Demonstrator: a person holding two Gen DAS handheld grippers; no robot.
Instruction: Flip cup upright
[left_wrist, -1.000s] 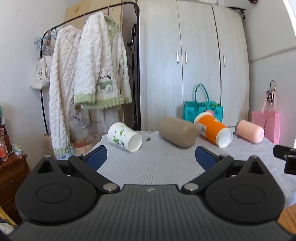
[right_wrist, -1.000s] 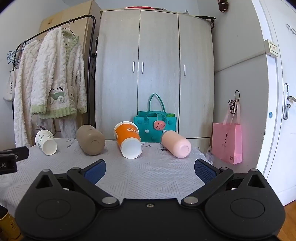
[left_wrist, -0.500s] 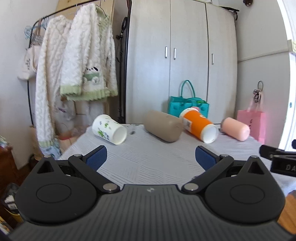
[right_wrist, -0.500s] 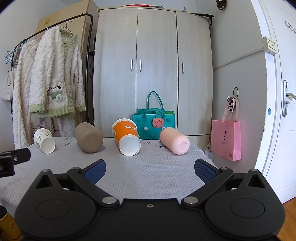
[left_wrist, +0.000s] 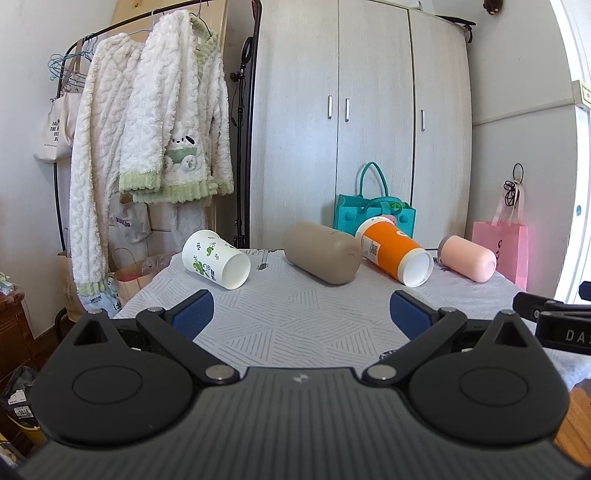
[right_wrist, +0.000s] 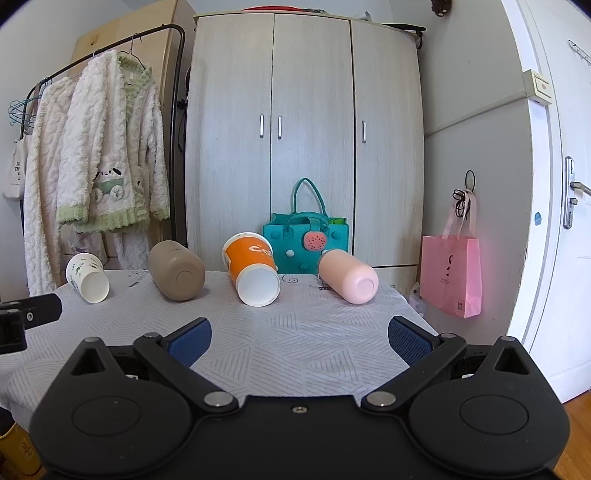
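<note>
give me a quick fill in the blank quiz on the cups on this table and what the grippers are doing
1. All four cups on the table are lying on their ____.
2. Between the tan cup and the pink cup lies the ____ cup.
3. The white cup with green leaves is the one farthest to the ____.
4. The left gripper and the right gripper both have their fingers ____, holding nothing.

Missing words: sides; orange; left; open

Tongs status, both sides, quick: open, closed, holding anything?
Left tongs: open, empty.
Right tongs: open, empty.
</note>
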